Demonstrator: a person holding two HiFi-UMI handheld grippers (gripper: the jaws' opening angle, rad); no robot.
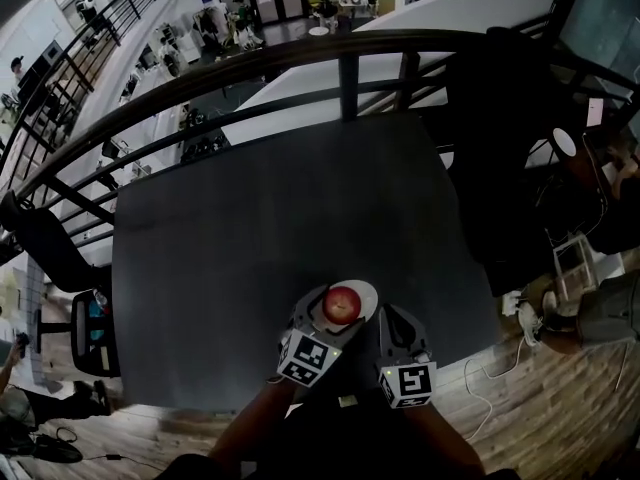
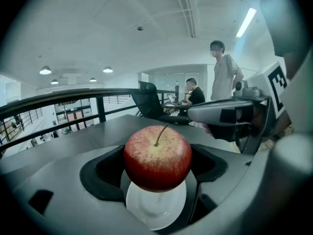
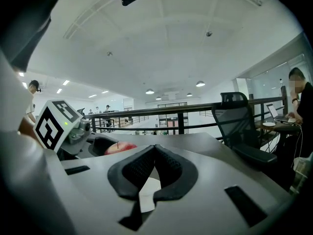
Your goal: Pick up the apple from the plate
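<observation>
Grips the apple (image 2: 157, 158) between the left gripper's (image 1: 328, 318) jaws, right over the plate (image 2: 156, 210) near the table's (image 1: 280, 208) front edge. Has the right gripper (image 3: 153, 163) just beside, jaws pressed together with nothing between them.

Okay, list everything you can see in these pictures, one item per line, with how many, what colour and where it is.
table: one, dark grey, beside the railing
railing: one, black, along the table's far edge
office chair: one, black, beside the table
plate: one, white, near edge of the table
apple: one, red, on or just above the plate
left gripper: one, grey, jaws closed on the apple
right gripper: one, grey, jaws together, empty
</observation>
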